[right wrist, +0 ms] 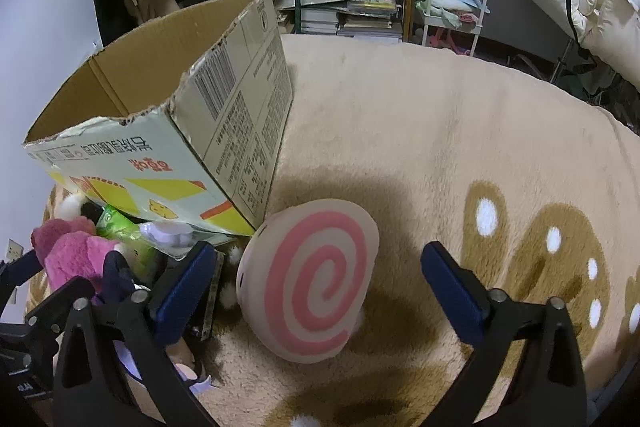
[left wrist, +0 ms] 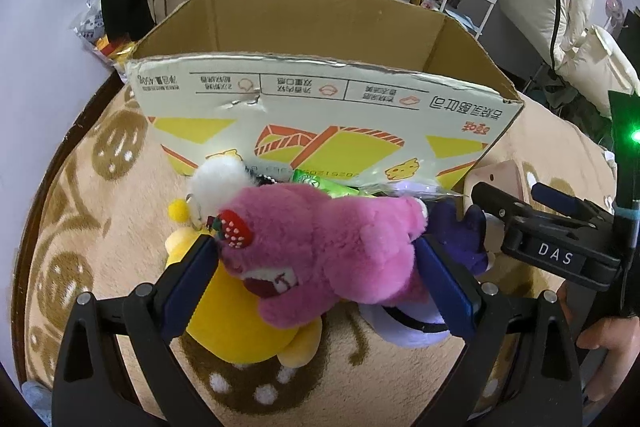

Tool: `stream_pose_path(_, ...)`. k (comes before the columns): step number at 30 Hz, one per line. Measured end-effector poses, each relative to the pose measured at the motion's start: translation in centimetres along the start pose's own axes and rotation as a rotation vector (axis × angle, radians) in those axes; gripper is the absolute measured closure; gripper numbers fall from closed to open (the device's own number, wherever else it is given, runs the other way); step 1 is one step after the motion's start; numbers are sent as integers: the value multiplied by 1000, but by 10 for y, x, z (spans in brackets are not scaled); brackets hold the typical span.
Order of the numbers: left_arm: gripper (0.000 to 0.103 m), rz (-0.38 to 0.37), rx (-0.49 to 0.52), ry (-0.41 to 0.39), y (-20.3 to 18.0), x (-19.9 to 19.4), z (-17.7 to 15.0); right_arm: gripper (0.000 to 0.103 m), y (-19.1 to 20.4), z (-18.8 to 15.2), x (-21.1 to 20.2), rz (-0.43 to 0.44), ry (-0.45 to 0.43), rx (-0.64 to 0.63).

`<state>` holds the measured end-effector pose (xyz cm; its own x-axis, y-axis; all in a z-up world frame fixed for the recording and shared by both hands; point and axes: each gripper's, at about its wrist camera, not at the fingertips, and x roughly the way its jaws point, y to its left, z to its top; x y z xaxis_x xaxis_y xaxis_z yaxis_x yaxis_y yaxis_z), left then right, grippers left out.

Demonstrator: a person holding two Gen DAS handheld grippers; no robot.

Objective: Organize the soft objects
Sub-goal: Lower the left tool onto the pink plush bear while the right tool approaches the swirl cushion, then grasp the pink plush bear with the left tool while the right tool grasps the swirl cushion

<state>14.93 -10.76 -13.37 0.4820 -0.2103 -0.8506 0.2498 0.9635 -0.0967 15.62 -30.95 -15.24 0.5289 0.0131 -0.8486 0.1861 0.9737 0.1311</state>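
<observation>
Left gripper: clenched on the pink bear, blue pads pressing both its sides.
Pink bear: lying over a yellow plush and a purple plush, just before the box.
Right gripper: released, jaws wide around the spiral cushion, not touching it.
Spiral cushion: on the blanket, by the box corner.

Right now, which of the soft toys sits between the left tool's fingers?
The pink bear with the strawberry on its ear. The left tool brackets it; the yellow toy lies beneath, the purple toy beside.
</observation>
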Motion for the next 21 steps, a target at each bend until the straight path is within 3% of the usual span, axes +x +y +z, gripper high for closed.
stream_pose_path(5,5,-22,-29,20,5,5,-1,1,2,-1,-2,11,-9,-7)
stream_pose_path(13,5,-27,-25,15,2,6,-3,21,10,-3,6,46,46,-36)
stream_pose_path(16,10,-33,-28,8,0,5,-3,29,10,-4,7,39,53,-36)
stream_pose_path(21,16,31,-18,-28,-5,1,-5,43,0,0,9,68,82,-6)
